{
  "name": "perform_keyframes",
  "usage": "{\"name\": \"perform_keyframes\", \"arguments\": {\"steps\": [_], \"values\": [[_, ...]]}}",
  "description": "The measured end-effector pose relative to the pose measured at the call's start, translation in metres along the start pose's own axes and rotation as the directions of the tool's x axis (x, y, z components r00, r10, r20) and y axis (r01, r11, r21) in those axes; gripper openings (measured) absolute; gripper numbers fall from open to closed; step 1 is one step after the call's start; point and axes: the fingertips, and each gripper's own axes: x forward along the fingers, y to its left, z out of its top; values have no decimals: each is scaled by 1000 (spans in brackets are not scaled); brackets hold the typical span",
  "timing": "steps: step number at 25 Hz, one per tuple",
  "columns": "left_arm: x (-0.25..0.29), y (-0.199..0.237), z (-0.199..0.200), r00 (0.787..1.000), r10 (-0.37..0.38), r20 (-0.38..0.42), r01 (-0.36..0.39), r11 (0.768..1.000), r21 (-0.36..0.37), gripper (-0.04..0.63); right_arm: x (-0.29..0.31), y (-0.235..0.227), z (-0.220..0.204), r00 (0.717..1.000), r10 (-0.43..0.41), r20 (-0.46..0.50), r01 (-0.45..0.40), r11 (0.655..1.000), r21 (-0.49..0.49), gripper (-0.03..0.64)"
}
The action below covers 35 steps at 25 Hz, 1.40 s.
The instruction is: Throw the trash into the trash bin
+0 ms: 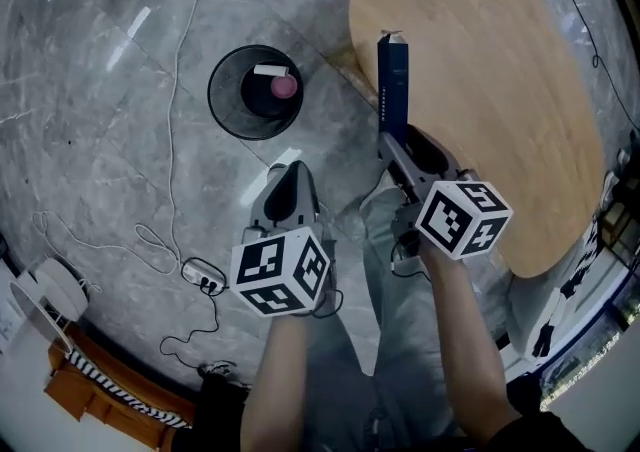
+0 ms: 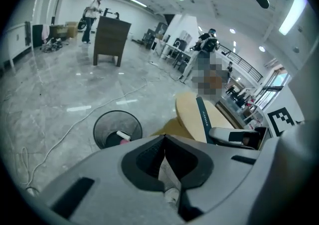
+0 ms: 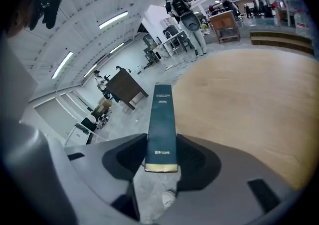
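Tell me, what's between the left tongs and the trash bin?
Only bare grey floor lies between the left tongs and the trash bin, as the head view shows.

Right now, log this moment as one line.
right gripper shut on dark blue box by table edge | left gripper shut, empty | trash bin on floor, pink item, white item inside | box not binned

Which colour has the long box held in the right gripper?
The box is dark blue-green with a gold end; right gripper view shows it best.
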Motion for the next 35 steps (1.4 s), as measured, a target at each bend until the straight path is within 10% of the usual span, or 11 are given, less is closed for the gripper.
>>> {"name": "perform_keyframes", "arguments": {"steps": [14,24,27,35], "values": [[-55,179,10,985,171,39,-160,967,-200,6,131,124,-77,971,87,-224,-113,988,-105,181],[-56,227,5,984,176,10,-170,962,-214,6,177,133,-94,982,29,-185,-45,995,-85,255],[-54,225,14,985,171,12,-164,964,-208,6,170,138,-90,983,33,-179,-50,995,-92,42],[-28,195,17,993,117,-1,-115,983,-142,6,147,121,-79,991,45,-126,-55,995,-80,14]]}}
